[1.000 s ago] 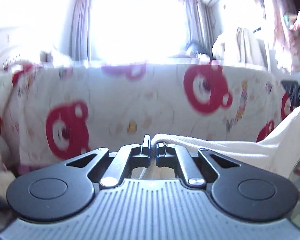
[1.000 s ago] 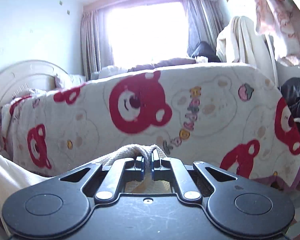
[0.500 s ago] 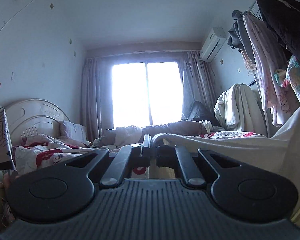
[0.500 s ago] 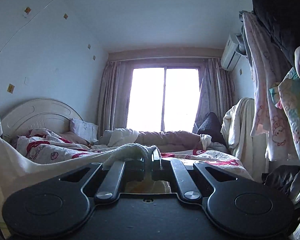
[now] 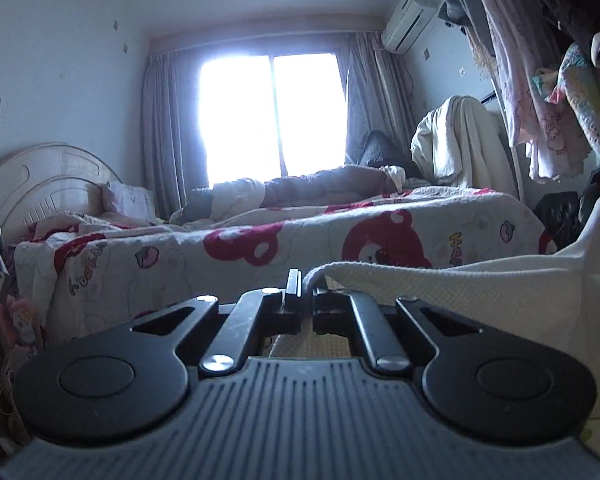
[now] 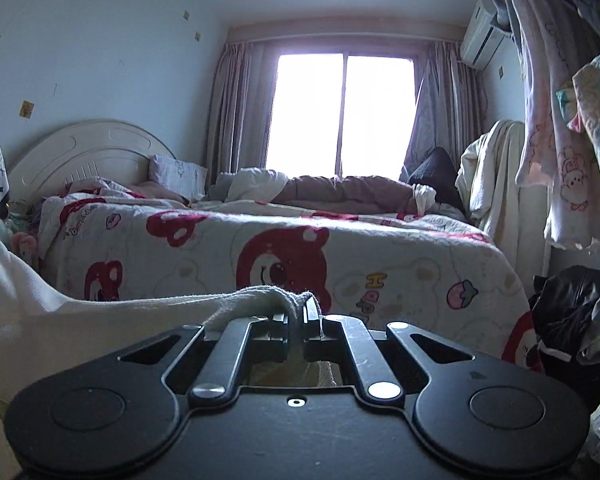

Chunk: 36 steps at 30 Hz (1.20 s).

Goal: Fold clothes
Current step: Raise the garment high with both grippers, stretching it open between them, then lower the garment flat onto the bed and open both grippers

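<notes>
Two grips: my left fingers and right fingers are each pinched shut on an edge of the white garment, stretched between them in the air before the bed, so it hangs flat for folding.

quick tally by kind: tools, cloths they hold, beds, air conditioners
tools: 2, left tool and right tool, both shut on the cloth
cream knit cloth: 1, stretched between them
bed: 1
air conditioner: 1
total: 5
</notes>
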Motion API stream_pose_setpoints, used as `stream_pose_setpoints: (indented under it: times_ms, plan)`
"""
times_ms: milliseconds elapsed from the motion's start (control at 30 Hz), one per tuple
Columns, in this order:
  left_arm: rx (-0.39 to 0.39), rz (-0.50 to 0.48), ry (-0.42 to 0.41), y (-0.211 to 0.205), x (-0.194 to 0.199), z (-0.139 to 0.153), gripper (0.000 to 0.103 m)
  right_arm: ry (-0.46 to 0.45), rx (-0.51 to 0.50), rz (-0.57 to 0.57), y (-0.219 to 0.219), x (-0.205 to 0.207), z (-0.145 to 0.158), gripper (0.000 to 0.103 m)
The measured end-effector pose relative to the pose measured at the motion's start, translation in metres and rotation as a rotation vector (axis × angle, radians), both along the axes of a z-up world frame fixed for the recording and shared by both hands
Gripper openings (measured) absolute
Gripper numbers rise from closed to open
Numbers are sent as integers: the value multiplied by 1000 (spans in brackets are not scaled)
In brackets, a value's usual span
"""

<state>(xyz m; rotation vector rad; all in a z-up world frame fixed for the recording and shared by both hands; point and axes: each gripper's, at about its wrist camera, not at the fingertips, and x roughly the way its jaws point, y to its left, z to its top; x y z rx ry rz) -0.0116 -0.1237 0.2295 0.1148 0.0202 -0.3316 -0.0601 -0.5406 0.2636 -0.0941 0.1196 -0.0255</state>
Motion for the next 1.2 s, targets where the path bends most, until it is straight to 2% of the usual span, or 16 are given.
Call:
stream_pose_setpoints:
  times_ms: [133,267,300,333,367,400,433,467,500,567,667,767,867,900,1067,1200]
  plan:
    - [37,22,118,-16,88,-36,4,125,-28,-26,-13,96,-33,6]
    - [33,89,172,-32,181,-52,4,163,-49,-79,-21,199,-50,6]
    - [40,93,198,-38,206,-62,5,171,-43,-94,-24,225,-57,7]
    - [49,95,227,-44,231,-72,6,192,-24,-105,-28,250,-68,14]
    - [59,107,262,-51,254,-91,13,228,-5,-110,-31,273,-81,21]
    - [68,120,298,-58,276,-111,36,275,6,-120,-33,294,-101,29]
    - [75,130,346,-62,295,-136,50,314,17,-141,-32,307,-125,38]
    - [84,136,411,-61,304,-164,57,343,34,-169,-29,312,-151,38]
    - [93,142,479,-59,311,-192,57,374,56,-193,-28,312,-177,38]
    - [92,131,610,-51,309,-243,57,455,107,-206,-23,298,-225,38]
    - [78,79,755,-34,278,-302,57,566,157,-137,-8,251,-286,38]
    - [29,26,832,-17,234,-333,57,622,165,-41,10,189,-323,38]
    - [-56,-32,905,-5,188,-344,56,615,220,43,19,121,-334,38]
    - [-58,-55,931,-5,178,-343,56,611,242,60,21,101,-335,38]
    - [70,-97,891,-21,125,-332,57,615,320,22,16,34,-348,40]
    - [123,-187,906,-32,95,-335,54,640,386,-23,8,5,-370,41]
